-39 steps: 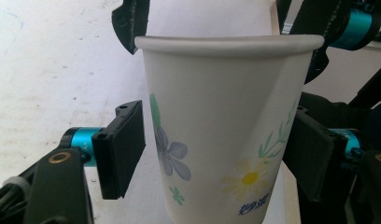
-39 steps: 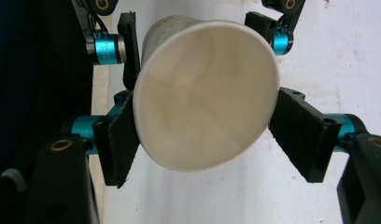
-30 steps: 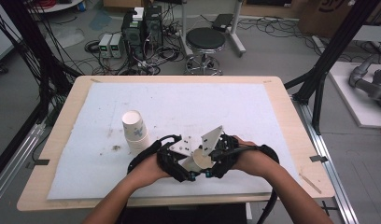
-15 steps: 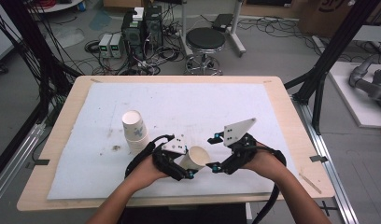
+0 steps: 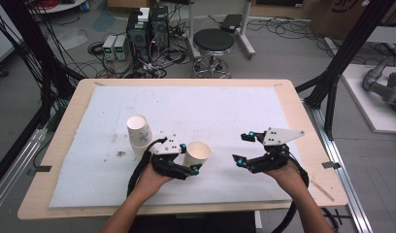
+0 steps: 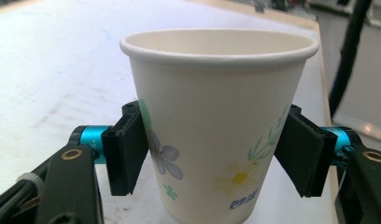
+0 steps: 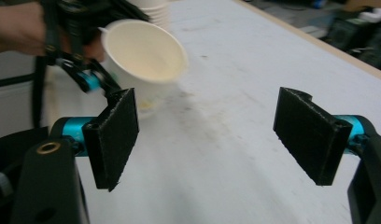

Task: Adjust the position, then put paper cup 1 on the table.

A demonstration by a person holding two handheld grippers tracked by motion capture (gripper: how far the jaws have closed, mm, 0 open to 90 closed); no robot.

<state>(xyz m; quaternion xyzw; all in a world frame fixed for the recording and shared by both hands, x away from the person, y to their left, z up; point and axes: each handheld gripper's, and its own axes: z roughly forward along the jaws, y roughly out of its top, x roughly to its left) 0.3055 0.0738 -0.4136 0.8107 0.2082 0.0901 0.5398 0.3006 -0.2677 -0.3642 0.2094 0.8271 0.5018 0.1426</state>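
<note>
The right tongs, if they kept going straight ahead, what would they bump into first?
Probably the paper cup held in the left tongs. The right tongs stand open and point across the white mat toward it, though depth is hard to judge.

- A light wooden surface carries everything, its bare edge showing all round.
- A white mat lies flat on it and covers nearly the whole top.
- The mat is scuffed, with a dark stain near its left part.
- A stack of paper cups stands upright on the mat, left of centre, just beyond the stain.
</note>
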